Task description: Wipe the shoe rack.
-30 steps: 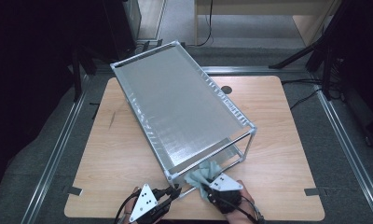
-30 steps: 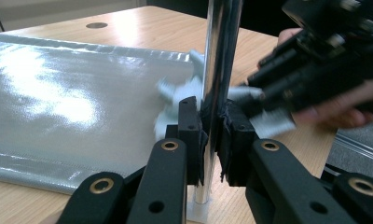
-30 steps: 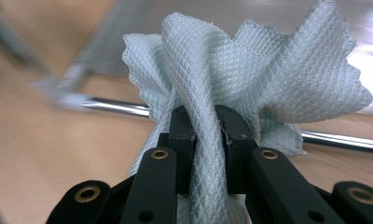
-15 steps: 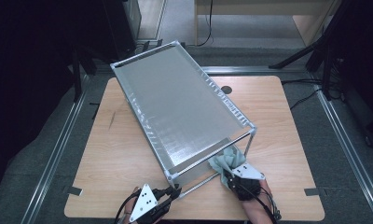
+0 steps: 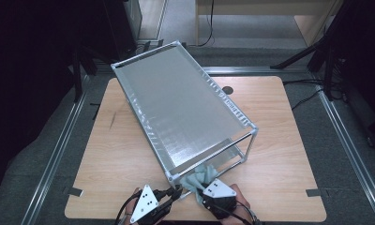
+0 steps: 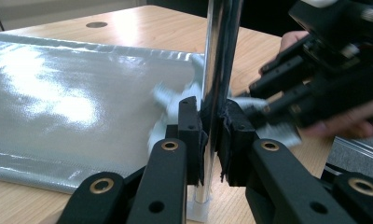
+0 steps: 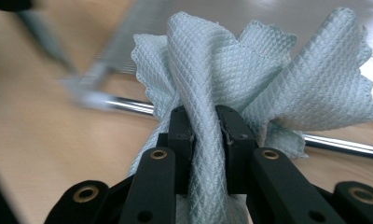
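Here the wooden table [image 5: 279, 140] is carrying a metal shelf rack [image 5: 176, 108] set diagonally — its near-corner post [image 6: 217, 70] is being clamped by the left gripper [image 6: 211, 135], while the right gripper [image 7: 205, 135] is pinching a pale-blue cloth [image 7: 250, 79] beside that post, near the table's front edge.

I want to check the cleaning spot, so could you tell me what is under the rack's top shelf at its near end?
Under the top shelf, the cloth in the right gripper lies bunched by the lower rail. The shelf covers everything farther back.
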`<state>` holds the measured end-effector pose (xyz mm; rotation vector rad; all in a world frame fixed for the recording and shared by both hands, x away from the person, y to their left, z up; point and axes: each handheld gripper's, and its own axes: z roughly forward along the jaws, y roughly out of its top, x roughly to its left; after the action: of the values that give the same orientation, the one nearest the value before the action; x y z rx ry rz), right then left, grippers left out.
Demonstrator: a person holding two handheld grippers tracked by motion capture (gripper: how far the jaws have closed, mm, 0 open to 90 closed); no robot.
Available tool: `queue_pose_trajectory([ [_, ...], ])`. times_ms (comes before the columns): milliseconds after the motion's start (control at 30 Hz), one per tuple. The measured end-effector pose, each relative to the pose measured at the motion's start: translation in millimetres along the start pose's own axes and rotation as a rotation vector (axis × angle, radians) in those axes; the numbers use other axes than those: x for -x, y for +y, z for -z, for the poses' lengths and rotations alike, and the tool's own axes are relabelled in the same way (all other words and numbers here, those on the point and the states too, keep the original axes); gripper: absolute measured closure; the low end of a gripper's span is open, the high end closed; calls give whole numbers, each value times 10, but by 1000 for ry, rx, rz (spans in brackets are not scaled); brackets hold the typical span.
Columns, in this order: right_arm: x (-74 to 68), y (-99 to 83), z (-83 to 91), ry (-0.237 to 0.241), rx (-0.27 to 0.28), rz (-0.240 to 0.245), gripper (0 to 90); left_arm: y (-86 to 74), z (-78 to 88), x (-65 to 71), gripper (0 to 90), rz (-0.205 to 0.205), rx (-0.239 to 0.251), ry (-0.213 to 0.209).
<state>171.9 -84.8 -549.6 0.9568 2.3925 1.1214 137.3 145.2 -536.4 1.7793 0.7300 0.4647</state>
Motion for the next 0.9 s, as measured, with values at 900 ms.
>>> queue_pose_trajectory([
  [900,690,-84,138,-158,21,-100,776,-2,0,0,813,-2,-2,0],
])
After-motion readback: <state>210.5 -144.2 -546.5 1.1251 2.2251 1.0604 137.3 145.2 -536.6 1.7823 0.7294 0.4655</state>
